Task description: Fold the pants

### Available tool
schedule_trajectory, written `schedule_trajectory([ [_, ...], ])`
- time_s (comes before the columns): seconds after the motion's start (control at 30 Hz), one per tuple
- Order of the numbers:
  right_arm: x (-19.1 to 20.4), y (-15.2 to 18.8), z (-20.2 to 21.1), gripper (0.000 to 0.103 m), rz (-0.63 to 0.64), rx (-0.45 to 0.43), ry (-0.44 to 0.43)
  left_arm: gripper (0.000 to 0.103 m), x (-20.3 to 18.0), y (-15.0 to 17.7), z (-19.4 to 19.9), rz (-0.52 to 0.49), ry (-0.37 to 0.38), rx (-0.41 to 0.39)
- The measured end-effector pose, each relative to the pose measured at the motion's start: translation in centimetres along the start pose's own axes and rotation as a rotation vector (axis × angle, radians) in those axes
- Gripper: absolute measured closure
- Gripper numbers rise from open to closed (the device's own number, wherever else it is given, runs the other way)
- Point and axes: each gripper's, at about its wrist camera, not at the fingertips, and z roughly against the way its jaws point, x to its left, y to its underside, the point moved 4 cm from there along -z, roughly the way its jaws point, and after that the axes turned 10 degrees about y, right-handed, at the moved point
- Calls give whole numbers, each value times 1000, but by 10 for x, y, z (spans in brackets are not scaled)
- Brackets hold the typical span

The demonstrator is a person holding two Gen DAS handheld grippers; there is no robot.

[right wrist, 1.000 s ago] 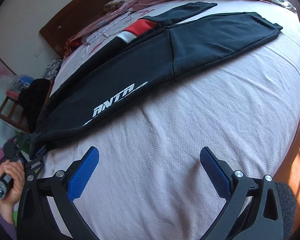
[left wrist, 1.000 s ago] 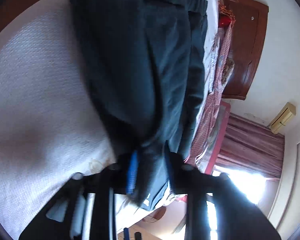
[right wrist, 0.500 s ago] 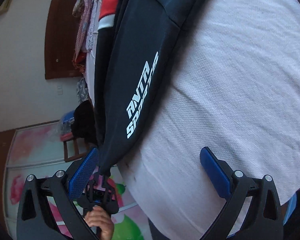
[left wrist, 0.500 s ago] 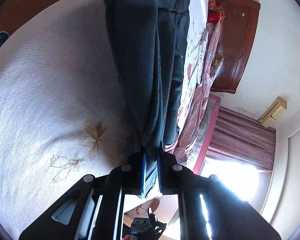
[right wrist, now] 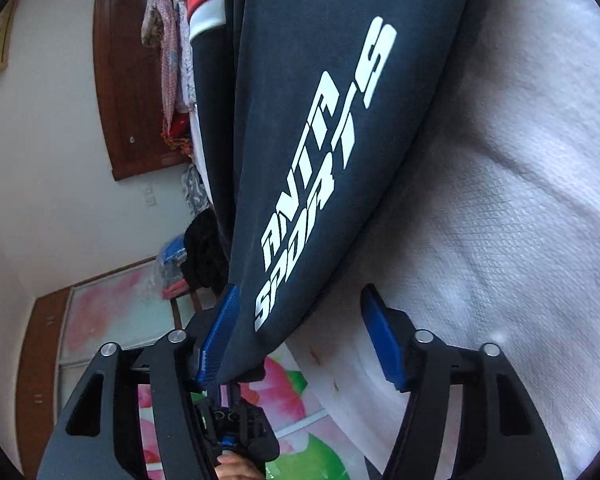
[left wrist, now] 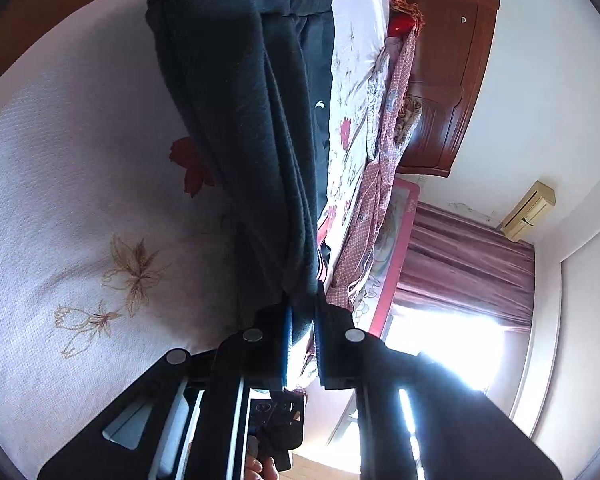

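The dark navy pants (left wrist: 236,104) lie stretched across the white bedspread (left wrist: 68,184). My left gripper (left wrist: 301,340) is shut on the bunched end of the pants and holds it up off the bed. In the right wrist view the pants (right wrist: 312,132) show white "ANTA SPORTS" lettering. My right gripper (right wrist: 300,332) is partly open, and the pants' lower edge lies between its blue pads (right wrist: 220,332), touching the left one. The other pad (right wrist: 380,336) stands apart over the bedspread (right wrist: 500,240).
A second dark garment with a red and white band (right wrist: 206,12) lies beside the pants. A patterned quilt (left wrist: 384,168) runs along the bed's far side. A wooden headboard (left wrist: 444,72), maroon curtains (left wrist: 460,264) and a bright window are beyond. The other gripper's handle (right wrist: 236,420) shows below.
My right gripper has moved in on the pants' edge and its jaws have narrowed around it. My left gripper stays shut on the pants and has drawn the cloth further along the bed.
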Motion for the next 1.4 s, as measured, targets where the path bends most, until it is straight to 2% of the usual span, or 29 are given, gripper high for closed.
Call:
schedule_trajectory([
  [0.03,1,1,-5,94,17,-8,-1,95,1,0,1,0,3,-1],
  [0.07,4,1,-8,98,44,-19,-12,95,3,1,2,-5,0,-5],
  [0.17,20,7,2,99,178,-49,16,95,8,9,14,-36,14,-36],
  [0.27,30,16,24,99,245,-25,-4,95,11,26,28,-76,30,-67],
  [0.43,27,42,67,99,342,12,2,95,7,76,54,-174,-6,-63],
  [0.5,21,55,83,99,370,40,11,95,11,100,69,-176,-17,-58],
  [0.63,-3,76,111,99,412,90,51,94,29,139,103,-175,-98,-25],
  [0.7,-23,83,114,99,430,113,87,95,41,148,114,-189,-199,-31],
  [0.77,-47,81,105,92,465,151,170,92,56,147,124,-176,-289,-55],
  [0.8,-55,81,99,71,497,160,255,85,63,146,129,-157,-332,-68],
  [0.83,-59,81,95,60,517,164,313,82,68,147,133,-145,-342,-74],
  [0.87,-63,82,99,60,519,163,300,77,68,151,135,-154,-347,-74],
  [0.9,-63,82,108,60,519,156,258,59,62,153,136,-190,-362,-79],
  [0.93,-59,77,120,60,527,119,245,37,54,155,135,-239,-378,-86],
  [0.97,-56,68,135,60,537,70,243,26,46,158,130,-289,-394,-87],
  [1.0,-52,54,154,59,533,12,234,6,37,162,124,-347,-423,-77],
  [1.03,-51,35,172,55,506,-56,234,2,29,165,115,-399,-447,-59],
  [1.1,-56,-16,218,55,414,-234,284,2,20,174,100,-489,-474,6],
  [1.2,-66,-94,277,55,288,-474,383,2,15,187,82,-539,-510,91],
  [1.3,-63,-153,305,55,243,-601,484,2,16,208,70,-563,-543,154],
  [1.4,-49,-192,311,55,262,-668,583,2,21,220,71,-562,-569,178],
])
